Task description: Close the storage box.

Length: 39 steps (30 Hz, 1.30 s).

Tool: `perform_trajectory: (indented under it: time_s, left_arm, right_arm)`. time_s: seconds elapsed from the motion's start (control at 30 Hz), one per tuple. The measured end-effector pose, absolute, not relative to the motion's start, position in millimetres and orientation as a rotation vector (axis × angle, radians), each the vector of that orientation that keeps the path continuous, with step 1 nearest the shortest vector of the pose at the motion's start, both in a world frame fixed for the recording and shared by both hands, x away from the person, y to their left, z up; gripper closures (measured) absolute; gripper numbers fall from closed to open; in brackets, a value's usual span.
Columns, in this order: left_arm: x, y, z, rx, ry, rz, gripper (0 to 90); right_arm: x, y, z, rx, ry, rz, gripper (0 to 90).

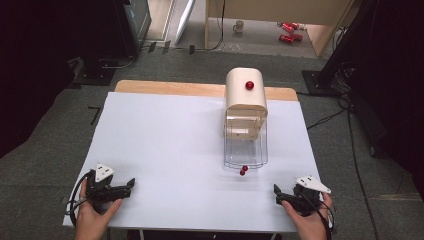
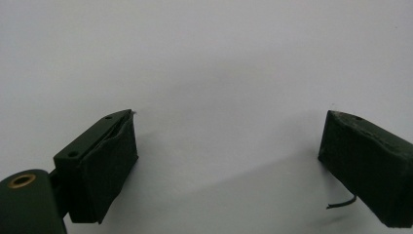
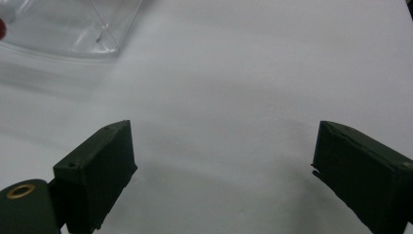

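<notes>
Jaws of both grippers stand wide apart, nothing between them, bare tabletop under each. White table [image 1: 165, 150] spans scene, wooden edge at far side. Cream dispenser with rounded top [image 1: 245, 90] stands far right of centre, red knob [image 1: 249, 85] on its top. Clear plastic tray [image 1: 245, 145] extends from its front toward person. Left gripper [image 1: 131, 185] rests at near left corner, right gripper [image 1: 277, 194] at near right corner, both well apart from tray. Two small red balls [image 1: 243, 170] lie at tray's near edge.
</notes>
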<state>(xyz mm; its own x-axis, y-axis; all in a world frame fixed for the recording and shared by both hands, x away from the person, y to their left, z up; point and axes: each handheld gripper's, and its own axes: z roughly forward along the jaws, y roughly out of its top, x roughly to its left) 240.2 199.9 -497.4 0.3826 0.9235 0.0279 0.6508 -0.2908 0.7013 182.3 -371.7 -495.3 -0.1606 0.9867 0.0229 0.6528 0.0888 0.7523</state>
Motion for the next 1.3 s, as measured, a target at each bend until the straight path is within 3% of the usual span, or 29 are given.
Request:
perform_trajectory:
  time_s: [0.2, 0.27, 1.0, 1.3]
  left_arm:
    - [240.3, 199.9, -497.4, 2.042, 1.347, 0.585, 6.8]
    - [240.2, 199.8, -497.4, 2.041, 1.347, 0.586, 6.8]
    - [240.3, 199.9, -497.4, 2.042, 1.347, 0.585, 6.8]
    - [240.3, 199.9, -497.4, 2.042, 1.347, 0.585, 6.8]
  right_arm:
    - [178.4, -365.0, -486.0, 1.612, 1.847, 0.904, 8.5]
    - [176.5, -362.4, -482.9, 1.606, 1.843, 0.918, 15.3]
    - [171.2, -319.7, -454.7, 1.53, 1.842, 1.048, 17.6]
    - [174.1, -300.6, -452.4, 1.493, 1.831, 1.039, 23.1]
